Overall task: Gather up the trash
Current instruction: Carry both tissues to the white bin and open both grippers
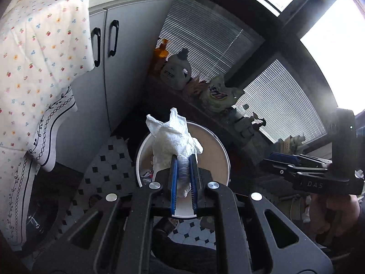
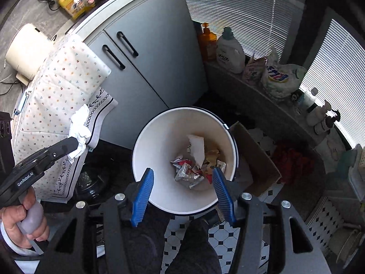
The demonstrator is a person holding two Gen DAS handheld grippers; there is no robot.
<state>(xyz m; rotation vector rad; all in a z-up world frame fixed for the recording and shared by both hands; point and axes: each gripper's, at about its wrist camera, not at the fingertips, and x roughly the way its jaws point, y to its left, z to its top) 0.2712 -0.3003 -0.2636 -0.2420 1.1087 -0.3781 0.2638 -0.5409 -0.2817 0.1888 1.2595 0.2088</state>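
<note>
The left gripper (image 1: pixel 183 173) is clamped tight on a crumpled paper towel (image 1: pixel 173 137), carried toward the white bin (image 2: pixel 146 137) where earlier wrappers (image 2: pixel 196 166) already lie. The right gripper (image 2: pixel 182 196) hangs directly over the bin's mouth with its jaws apart and nothing between them, probably having dropped its piece there. The bin is hemmed in by the cabinet (image 2: pixel 148 57) and a cardboard box (image 2: pixel 255 155), but its mouth is clear from above.
</note>
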